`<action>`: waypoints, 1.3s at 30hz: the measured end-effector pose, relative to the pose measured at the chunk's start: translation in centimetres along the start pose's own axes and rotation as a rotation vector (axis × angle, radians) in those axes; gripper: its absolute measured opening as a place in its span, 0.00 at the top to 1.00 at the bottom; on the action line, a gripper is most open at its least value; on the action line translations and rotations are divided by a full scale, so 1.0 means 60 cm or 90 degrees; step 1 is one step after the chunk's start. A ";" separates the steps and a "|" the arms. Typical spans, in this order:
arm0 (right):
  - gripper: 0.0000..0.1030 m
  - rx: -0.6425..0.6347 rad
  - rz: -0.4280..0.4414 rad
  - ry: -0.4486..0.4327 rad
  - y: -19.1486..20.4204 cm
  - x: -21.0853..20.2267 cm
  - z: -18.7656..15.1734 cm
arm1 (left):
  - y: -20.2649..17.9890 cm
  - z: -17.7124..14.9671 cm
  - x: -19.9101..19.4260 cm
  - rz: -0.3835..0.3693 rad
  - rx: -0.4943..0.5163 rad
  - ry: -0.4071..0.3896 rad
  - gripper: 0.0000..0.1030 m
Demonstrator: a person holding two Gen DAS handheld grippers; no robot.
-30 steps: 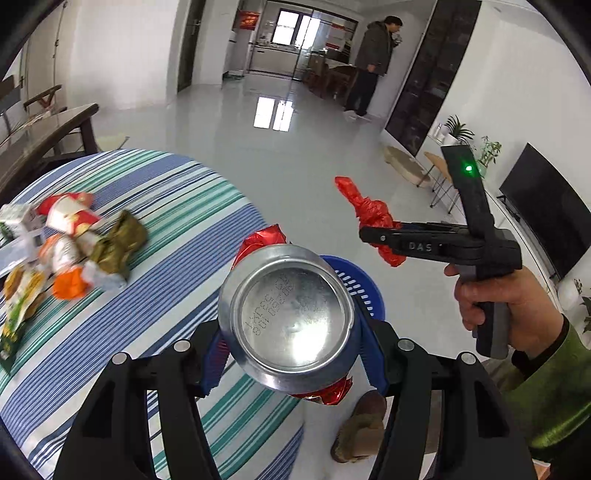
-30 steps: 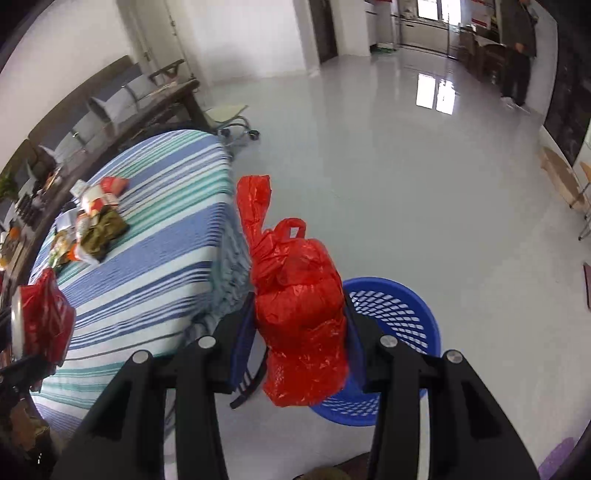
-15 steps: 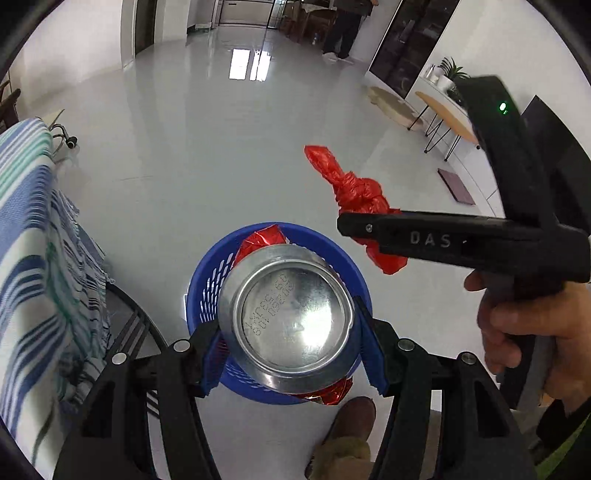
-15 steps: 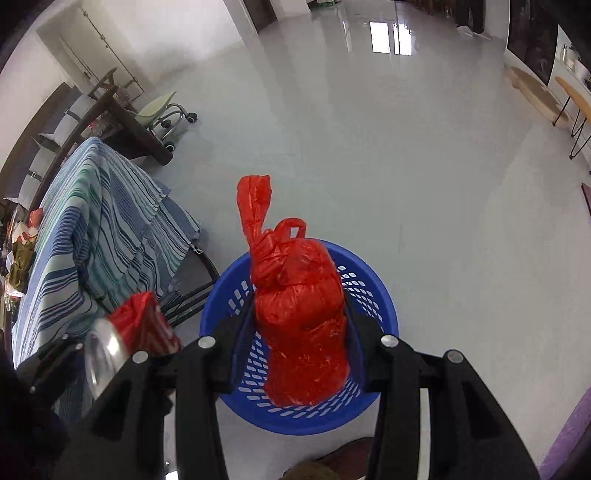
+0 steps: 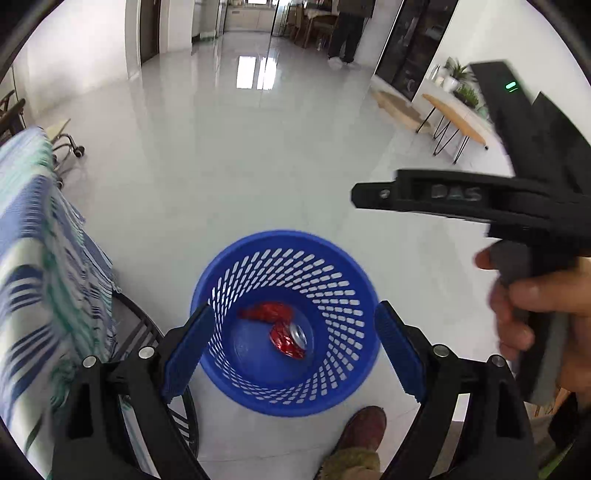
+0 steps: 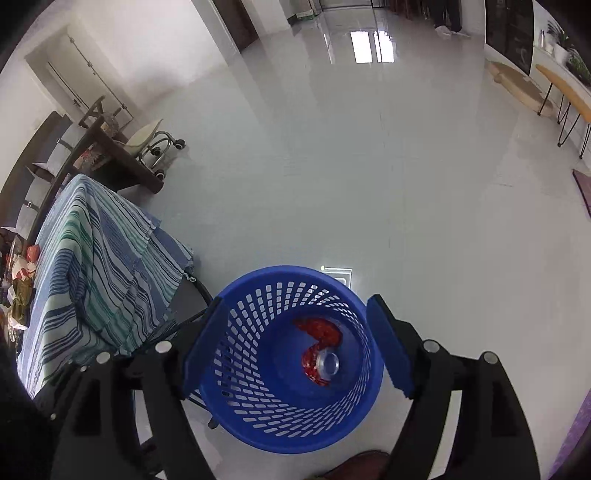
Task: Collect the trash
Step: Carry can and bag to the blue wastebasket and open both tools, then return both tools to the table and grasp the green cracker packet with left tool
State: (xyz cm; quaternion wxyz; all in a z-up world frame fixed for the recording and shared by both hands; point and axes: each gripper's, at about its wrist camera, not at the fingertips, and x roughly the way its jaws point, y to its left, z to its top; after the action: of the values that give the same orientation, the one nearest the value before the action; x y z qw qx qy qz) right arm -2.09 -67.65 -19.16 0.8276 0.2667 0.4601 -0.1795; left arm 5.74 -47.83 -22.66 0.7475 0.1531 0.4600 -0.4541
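A blue plastic basket (image 5: pixel 280 236) stands on the pale floor right below both grippers. At its bottom lie a crushed red can (image 5: pixel 291 339) with its silver end up and a red plastic bag (image 5: pixel 266 312). The right wrist view shows the same basket (image 6: pixel 295 271), can (image 6: pixel 325 363) and bag (image 6: pixel 321 328). My left gripper (image 5: pixel 293 308) hangs over the basket, its jaws opening, with nothing between them. My right gripper (image 6: pixel 295 301) also hangs over it, jaws opening and empty. In the left wrist view the right gripper (image 5: pixel 360 195) shows side-on, held by a hand (image 5: pixel 532 314).
A table under a blue-green striped cloth (image 6: pixel 92 251) stands just left of the basket, with more wrappers (image 6: pixel 22 273) on its far end. A brown shoe (image 5: pixel 364 424) is beside the basket. A wheeled chair (image 6: pixel 159 144) and a person (image 5: pixel 347 29) are farther off.
Both grippers swung from beside the table to above the basket and opened. The can left the left gripper and the red bag left the right one. Both now lie in the basket.
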 end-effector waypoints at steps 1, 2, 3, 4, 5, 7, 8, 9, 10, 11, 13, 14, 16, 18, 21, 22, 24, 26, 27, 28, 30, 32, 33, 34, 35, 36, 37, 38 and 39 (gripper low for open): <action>0.24 -0.011 -0.009 -0.014 0.014 -0.015 -0.002 | 0.000 -0.006 -0.030 0.000 0.001 -0.012 0.11; 0.23 -0.022 -0.014 -0.029 0.028 -0.029 -0.005 | -0.004 -0.008 -0.057 0.000 0.005 -0.024 0.11; 0.22 -0.033 -0.018 -0.047 0.044 -0.044 -0.009 | -0.007 -0.013 -0.087 0.001 0.010 -0.036 0.11; 0.21 -0.047 -0.022 -0.068 0.065 -0.063 -0.014 | -0.005 -0.020 -0.115 0.004 0.013 -0.046 0.11; 0.18 -0.064 -0.029 -0.087 0.085 -0.079 -0.019 | 0.001 -0.029 -0.147 0.007 0.015 -0.057 0.10; 0.15 -0.100 -0.041 -0.125 0.132 -0.112 -0.039 | 0.018 -0.048 -0.203 0.020 0.009 -0.076 0.08; 0.15 -0.112 -0.041 -0.138 0.152 -0.125 -0.049 | 0.035 -0.062 -0.231 0.030 0.001 -0.083 0.08; 0.14 -0.122 -0.036 -0.151 0.174 -0.137 -0.061 | 0.052 -0.074 -0.252 0.039 -0.008 -0.088 0.08; 0.14 -0.131 -0.026 -0.163 0.198 -0.149 -0.073 | 0.073 -0.089 -0.272 0.052 -0.020 -0.092 0.08; 0.14 -0.141 -0.017 -0.174 0.222 -0.160 -0.084 | 0.095 -0.103 -0.290 0.068 -0.032 -0.096 0.08; 0.13 -0.165 -0.007 -0.193 0.267 -0.176 -0.101 | 0.138 -0.129 -0.318 0.102 -0.056 -0.100 0.08; 0.13 -0.179 -0.003 -0.203 0.293 -0.184 -0.109 | 0.161 -0.143 -0.333 0.119 -0.070 -0.102 0.08; 0.13 -0.206 -0.003 -0.222 0.341 -0.197 -0.123 | 0.207 -0.169 -0.357 0.149 -0.098 -0.106 0.08; 0.13 -0.230 -0.011 -0.244 0.384 -0.210 -0.138 | 0.247 -0.188 -0.376 0.176 -0.123 -0.108 0.08; 0.13 -0.269 -0.010 -0.267 0.447 -0.222 -0.156 | 0.306 -0.223 -0.412 0.221 -0.157 -0.112 0.08; 0.13 -0.279 -0.009 -0.270 0.462 -0.223 -0.161 | 0.322 -0.234 -0.420 0.231 -0.164 -0.113 0.08; 0.13 -0.301 -0.003 -0.272 0.495 -0.226 -0.173 | 0.358 -0.257 -0.438 0.250 -0.188 -0.112 0.08; 0.13 -0.319 0.008 -0.267 0.525 -0.222 -0.180 | 0.387 -0.273 -0.448 0.262 -0.206 -0.111 0.08; 0.13 -0.330 0.013 -0.261 0.539 -0.217 -0.184 | 0.401 -0.281 -0.452 0.271 -0.215 -0.111 0.08; 0.13 -0.339 0.016 -0.252 0.556 -0.211 -0.192 | 0.410 -0.289 -0.454 0.280 -0.221 -0.110 0.08; 0.12 -0.353 0.028 -0.227 0.581 -0.193 -0.210 | 0.438 -0.303 -0.461 0.301 -0.237 -0.106 0.08; 0.12 -0.385 0.059 -0.172 0.614 -0.157 -0.240 | 0.463 -0.314 -0.465 0.315 -0.251 -0.101 0.07; 0.12 -0.407 0.069 -0.146 0.631 -0.139 -0.257 | 0.475 -0.320 -0.468 0.322 -0.257 -0.098 0.07; 0.12 -0.429 0.075 -0.122 0.647 -0.124 -0.275 | 0.485 -0.325 -0.470 0.327 -0.261 -0.097 0.07; 0.12 -0.449 0.083 -0.099 0.660 -0.112 -0.291 | 0.496 -0.329 -0.472 0.332 -0.265 -0.095 0.07; 0.12 -0.470 0.092 -0.074 0.676 -0.097 -0.306 | 0.507 -0.332 -0.474 0.337 -0.266 -0.092 0.07; 0.12 -0.482 0.096 -0.062 0.683 -0.090 -0.315 | 0.514 -0.335 -0.475 0.342 -0.267 -0.090 0.07; 0.12 -0.492 0.095 -0.056 0.693 -0.088 -0.324 | 0.523 -0.338 -0.476 0.348 -0.268 -0.085 0.07; 0.12 -0.499 0.093 -0.055 0.700 -0.086 -0.330 | 0.531 -0.339 -0.477 0.350 -0.269 -0.082 0.07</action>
State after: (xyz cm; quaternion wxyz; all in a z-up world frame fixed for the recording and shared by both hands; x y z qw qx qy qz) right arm 4.86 -22.07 -11.74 0.8958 -0.0448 0.4383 0.0579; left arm 15.97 -2.04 -15.79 0.8844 0.0840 0.4375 -0.1394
